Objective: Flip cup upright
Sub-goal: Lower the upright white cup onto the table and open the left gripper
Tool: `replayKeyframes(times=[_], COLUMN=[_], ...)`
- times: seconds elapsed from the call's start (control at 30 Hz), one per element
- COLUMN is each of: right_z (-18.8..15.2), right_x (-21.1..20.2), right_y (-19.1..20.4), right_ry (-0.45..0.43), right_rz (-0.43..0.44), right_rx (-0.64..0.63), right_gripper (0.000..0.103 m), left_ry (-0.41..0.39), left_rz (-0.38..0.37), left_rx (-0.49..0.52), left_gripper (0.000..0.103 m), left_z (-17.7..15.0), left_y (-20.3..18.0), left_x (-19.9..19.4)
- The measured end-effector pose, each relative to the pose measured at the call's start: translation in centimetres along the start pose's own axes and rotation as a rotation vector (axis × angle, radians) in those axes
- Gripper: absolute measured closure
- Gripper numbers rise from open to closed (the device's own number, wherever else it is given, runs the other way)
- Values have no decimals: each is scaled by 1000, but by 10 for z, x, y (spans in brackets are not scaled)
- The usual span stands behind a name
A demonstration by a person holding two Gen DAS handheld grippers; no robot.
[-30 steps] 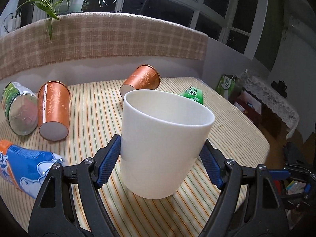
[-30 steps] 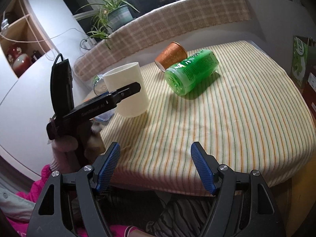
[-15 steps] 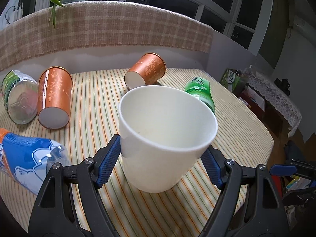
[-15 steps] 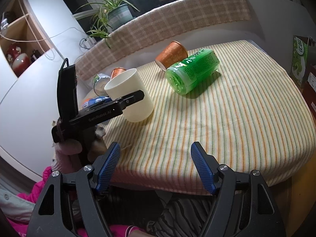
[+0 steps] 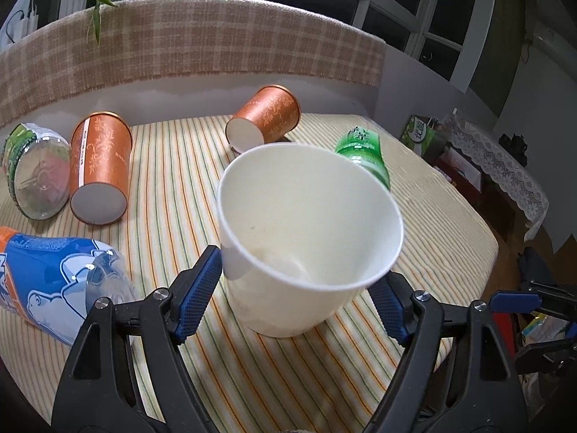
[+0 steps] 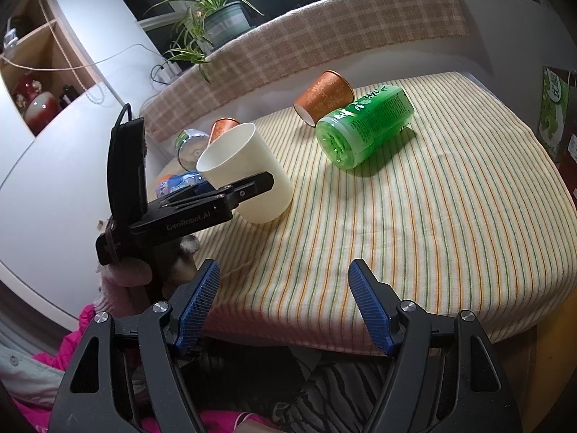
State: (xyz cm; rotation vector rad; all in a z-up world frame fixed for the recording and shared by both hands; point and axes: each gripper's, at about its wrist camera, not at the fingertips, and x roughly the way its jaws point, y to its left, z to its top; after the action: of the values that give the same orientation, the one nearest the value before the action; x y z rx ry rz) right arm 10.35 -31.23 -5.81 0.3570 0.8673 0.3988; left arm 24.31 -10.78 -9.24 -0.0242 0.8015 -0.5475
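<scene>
My left gripper is shut on a white paper cup. The cup is tilted with its mouth leaning back toward the camera, its base edge low over the striped tablecloth. In the right wrist view the same cup shows tilted in the left gripper near the table's left front edge. My right gripper is open and empty, below the table's front edge.
Two orange paper cups lie on their sides. A green bottle, a clear bottle and a blue-labelled bottle also lie on the table. A plaid-covered ledge with a potted plant stands behind.
The left gripper has tipped the white cup from upright back toward the camera, so its inside now shows. The right gripper has not moved.
</scene>
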Motion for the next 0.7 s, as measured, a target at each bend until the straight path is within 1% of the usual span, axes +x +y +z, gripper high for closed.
replayKeyframes(times=[0.1, 0.27, 0.5, 0.7], right_z=[0, 0, 2, 7], right_x=[0, 1, 5, 11], right_y=[0, 1, 7, 11], right_ry=[0, 2, 7, -1], right_rz=[1, 2, 11, 15], right_rx=[-2, -4, -17, -26], right_gripper=[29, 29, 29, 29], left_ry=[18, 32, 34, 20], left_rz=[-3, 4, 14, 38], left_rx=[-4, 8, -4, 6], left_gripper=[17, 17, 17, 16], left_z=[-2, -6, -14, -24], left_y=[1, 0, 5, 8], left_x=[1, -2, -11, -31])
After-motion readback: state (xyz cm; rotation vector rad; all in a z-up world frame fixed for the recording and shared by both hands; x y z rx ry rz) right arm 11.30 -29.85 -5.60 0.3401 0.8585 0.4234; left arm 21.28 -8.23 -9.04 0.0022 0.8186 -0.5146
